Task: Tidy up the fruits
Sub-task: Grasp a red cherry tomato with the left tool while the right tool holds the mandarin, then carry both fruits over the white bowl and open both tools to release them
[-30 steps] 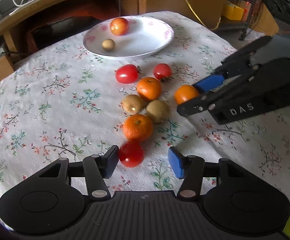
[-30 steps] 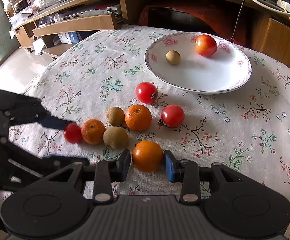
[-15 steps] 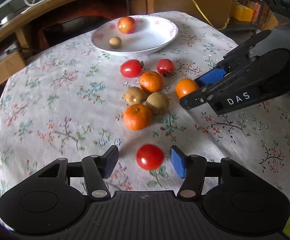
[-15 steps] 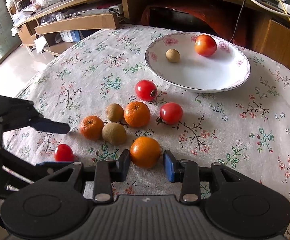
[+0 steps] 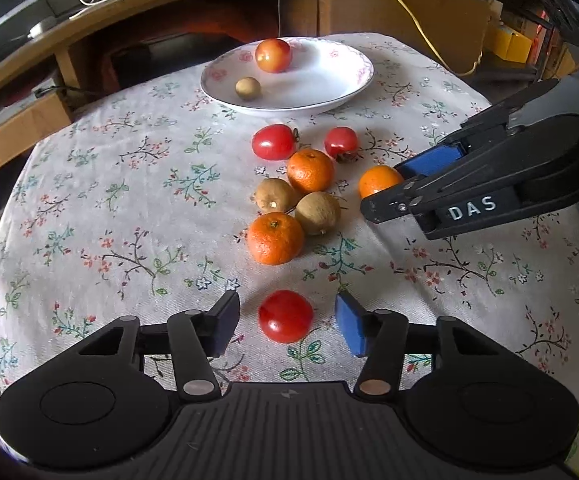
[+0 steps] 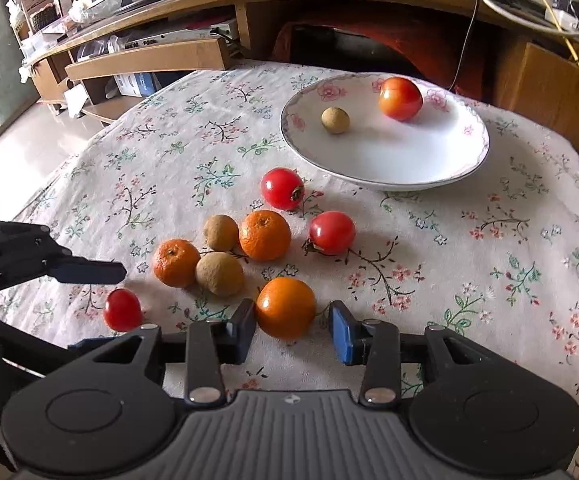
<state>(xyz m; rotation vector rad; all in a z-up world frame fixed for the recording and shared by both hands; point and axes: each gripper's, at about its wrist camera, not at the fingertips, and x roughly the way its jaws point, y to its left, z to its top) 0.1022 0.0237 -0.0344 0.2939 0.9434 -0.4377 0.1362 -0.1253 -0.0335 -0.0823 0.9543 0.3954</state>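
White plate [image 6: 385, 160] at the far side holds only two fruits (eight left on the cloth); your left gripper [image 5: 285, 322] brackets a tomato [image 5: 285, 316] with fingers spread, your right gripper [image 6: 293, 326] likewise an orange [image 6: 285, 307].

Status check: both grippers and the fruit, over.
Left gripper open, straddling a tomato. Right gripper open around an orange. Plate holds two fruits. Path clear.

left wrist: low, faces plate [image 5: 289, 96] | right wrist: low, alongside | shared: plate, tablecloth [image 6: 149, 168]
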